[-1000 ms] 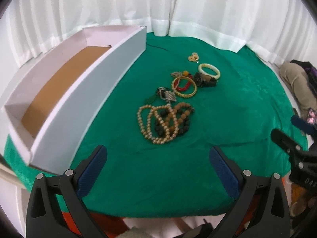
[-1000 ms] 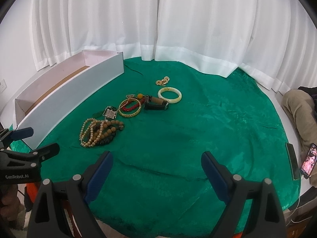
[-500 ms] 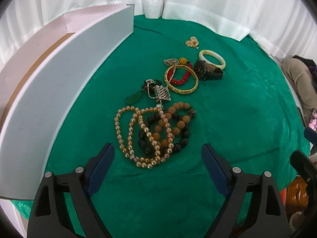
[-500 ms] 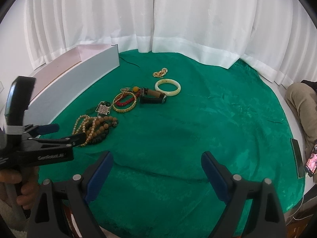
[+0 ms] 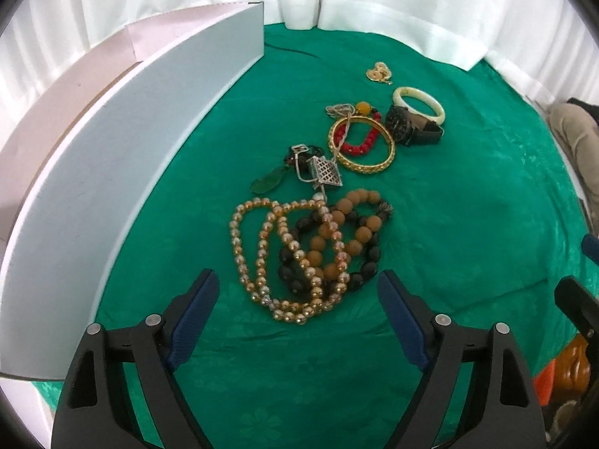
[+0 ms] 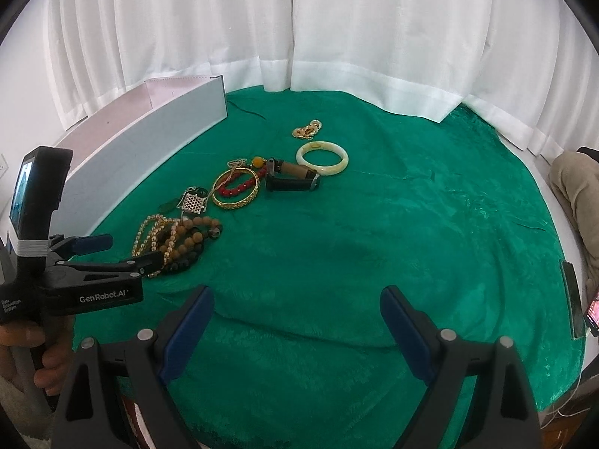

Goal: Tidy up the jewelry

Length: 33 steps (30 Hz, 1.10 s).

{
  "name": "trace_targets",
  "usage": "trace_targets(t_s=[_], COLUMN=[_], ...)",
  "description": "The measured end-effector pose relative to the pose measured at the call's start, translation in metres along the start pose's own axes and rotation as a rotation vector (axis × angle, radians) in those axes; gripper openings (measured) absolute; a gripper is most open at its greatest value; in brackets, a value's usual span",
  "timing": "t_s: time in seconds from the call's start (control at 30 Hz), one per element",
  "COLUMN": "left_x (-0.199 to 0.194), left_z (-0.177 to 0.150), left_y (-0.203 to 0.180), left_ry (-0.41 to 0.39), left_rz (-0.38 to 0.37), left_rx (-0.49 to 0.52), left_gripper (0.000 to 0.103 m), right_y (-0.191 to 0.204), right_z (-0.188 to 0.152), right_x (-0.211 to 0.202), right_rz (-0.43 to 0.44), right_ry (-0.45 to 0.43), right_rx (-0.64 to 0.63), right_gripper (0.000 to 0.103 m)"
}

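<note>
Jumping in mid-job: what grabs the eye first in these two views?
A heap of beaded necklaces lies on the green cloth, just ahead of the closing, still-empty left gripper. Behind it sits a gold bangle; a long white box stands left.

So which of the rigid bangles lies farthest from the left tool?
The pale jade-coloured bangle, beside the watch; the gold bangle, ringing red beads, lies closer.
</note>
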State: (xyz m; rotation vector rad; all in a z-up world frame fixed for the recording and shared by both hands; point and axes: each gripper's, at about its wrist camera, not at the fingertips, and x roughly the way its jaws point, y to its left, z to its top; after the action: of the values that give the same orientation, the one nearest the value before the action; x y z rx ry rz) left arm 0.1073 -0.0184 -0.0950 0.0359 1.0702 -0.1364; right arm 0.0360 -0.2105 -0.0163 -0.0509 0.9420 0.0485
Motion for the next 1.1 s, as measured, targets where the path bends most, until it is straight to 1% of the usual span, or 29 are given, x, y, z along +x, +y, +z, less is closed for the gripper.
trace_targets(t_s=[0.17, 0.43, 0.63, 0.7, 0.73, 0.77, 0.8, 0.83, 0.87, 0.9, 0.93, 1.0, 1.1], left_x=[0.009, 0.008, 0.014, 0.02, 0.024, 0.028, 0.03, 0.029, 0.028, 0.027, 0.025, 0.02, 0.008], left_z=[-0.003, -0.003, -0.001, 0.001, 0.002, 0.003, 0.004, 0.005, 0.006, 0.007, 0.007, 0.008, 0.008], left_y=[0.0, 0.004, 0.001, -0.003, -0.005, -0.006, -0.005, -0.005, -0.004, -0.001, 0.001, 0.009, 0.019], left_ry=[0.025, 0.022, 0.025, 0.027, 0.04, 0.048, 0.045, 0.041, 0.035, 0.033, 0.034, 0.033, 0.024], left_rz=[0.007, 0.014, -0.006, -0.021, -0.025, -0.037, -0.058, -0.06, -0.071, -0.083, -0.096, -0.134, -0.153], left_rx=[0.0, -0.01, -0.015, -0.004, 0.001, 0.001, -0.006, -0.01, -0.013, -0.022, -0.027, -0.054, -0.077], left_gripper=[0.084, 0.084, 0.084, 0.077, 0.067, 0.06, 0.057, 0.047, 0.027, 0.017, 0.016, 0.01, 0.009], right_y=[0.004, 0.007, 0.008, 0.008, 0.008, 0.009, 0.009, 0.009, 0.009, 0.009, 0.009, 0.008, 0.008], right_z=[0.0, 0.002, 0.002, 0.002, 0.002, 0.001, 0.001, 0.001, 0.001, 0.0, 0.0, 0.0, 0.001], right_x=[0.005, 0.009, 0.011, 0.011, 0.011, 0.011, 0.011, 0.011, 0.011, 0.011, 0.011, 0.012, 0.012], right_rz=[0.001, -0.008, -0.011, -0.011, -0.011, -0.01, -0.009, -0.009, -0.01, -0.01, -0.011, -0.013, -0.013], right_ry=[0.01, 0.013, 0.021, 0.022, 0.021, 0.021, 0.022, 0.023, 0.026, 0.028, 0.028, 0.027, 0.026], right_rx=[-0.013, -0.024, -0.032, -0.03, -0.03, -0.031, -0.032, -0.034, -0.035, -0.035, -0.034, -0.029, -0.026], right_gripper=[0.092, 0.092, 0.092, 0.092, 0.092, 0.092, 0.092, 0.092, 0.092, 0.092, 0.092, 0.092, 0.092])
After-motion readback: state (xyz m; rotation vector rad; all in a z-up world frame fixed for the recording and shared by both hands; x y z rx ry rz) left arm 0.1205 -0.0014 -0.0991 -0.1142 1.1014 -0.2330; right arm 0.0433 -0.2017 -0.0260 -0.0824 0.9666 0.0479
